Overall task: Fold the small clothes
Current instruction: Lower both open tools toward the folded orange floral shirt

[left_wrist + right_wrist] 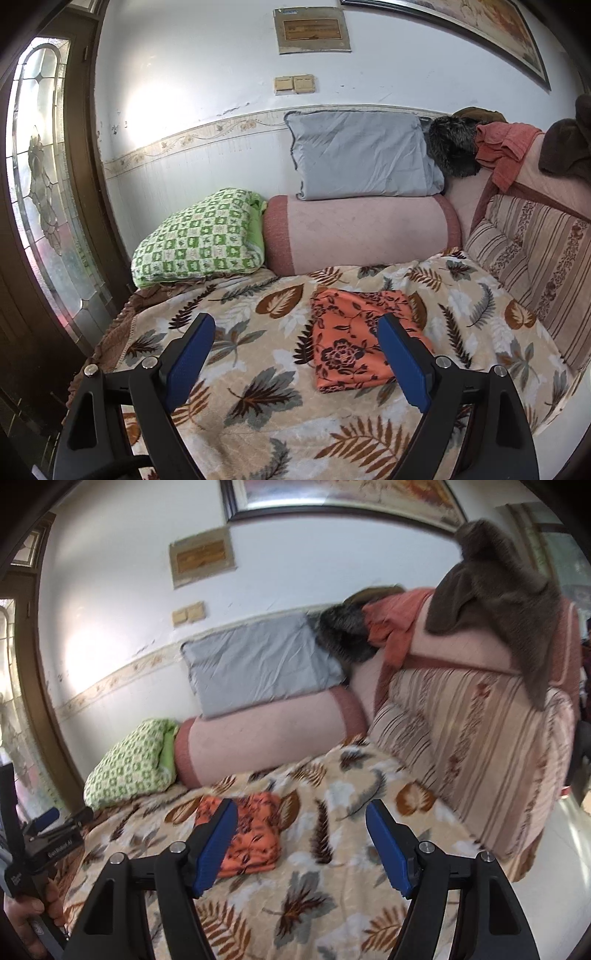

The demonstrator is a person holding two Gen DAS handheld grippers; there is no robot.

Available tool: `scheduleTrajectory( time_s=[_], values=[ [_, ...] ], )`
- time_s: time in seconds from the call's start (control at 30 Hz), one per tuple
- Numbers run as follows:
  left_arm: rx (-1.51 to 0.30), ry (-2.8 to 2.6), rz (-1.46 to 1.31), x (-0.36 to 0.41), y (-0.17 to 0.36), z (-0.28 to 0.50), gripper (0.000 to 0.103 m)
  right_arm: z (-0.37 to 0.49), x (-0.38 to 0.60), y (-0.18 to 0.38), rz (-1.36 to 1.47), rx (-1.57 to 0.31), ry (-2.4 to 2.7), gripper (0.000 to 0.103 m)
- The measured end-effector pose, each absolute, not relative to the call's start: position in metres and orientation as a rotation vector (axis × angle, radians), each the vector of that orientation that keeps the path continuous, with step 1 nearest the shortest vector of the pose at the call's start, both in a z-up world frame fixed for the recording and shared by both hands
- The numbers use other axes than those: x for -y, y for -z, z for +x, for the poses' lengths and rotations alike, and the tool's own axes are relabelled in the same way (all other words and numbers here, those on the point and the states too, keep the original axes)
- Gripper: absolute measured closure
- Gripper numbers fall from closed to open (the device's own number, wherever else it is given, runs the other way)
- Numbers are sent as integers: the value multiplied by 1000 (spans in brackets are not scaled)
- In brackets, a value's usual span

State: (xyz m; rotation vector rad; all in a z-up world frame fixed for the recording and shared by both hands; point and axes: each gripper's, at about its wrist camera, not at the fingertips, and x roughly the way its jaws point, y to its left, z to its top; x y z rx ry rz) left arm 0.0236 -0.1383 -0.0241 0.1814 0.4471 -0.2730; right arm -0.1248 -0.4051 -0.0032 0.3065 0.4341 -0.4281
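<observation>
Orange folded cloth (354,336) on blanket (258,398), beyond both gaping empty claws, left claw (297,326), right claw (301,814)

The left tongs (295,332) stand wide apart with nothing between the blue pads (190,363), raised clear above the bed. The right tongs (301,819) are likewise spread and hold nothing. In the right wrist view, the left tongs' body sits at the far left edge, gripped by the person's left hand (27,919).
</observation>
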Motion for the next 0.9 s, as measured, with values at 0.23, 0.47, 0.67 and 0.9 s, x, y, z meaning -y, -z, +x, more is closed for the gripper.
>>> scheduleTrajectory(
  time_s=[0.23,0.47,0.67,0.9],
  values=[
    [-451,193,157,105,25,30,14,-90,371,19,296,-460,307,28],
    [-464,143,135,76,29,33,14,-55,325,31,286,-505,186,28],
    [-467,109,112,57,30,38,14,-33,290,39,256,-537,110,28],
    [-477,104,87,48,35,45,14,-23,275,42,235,-555,86,28]
  ],
)
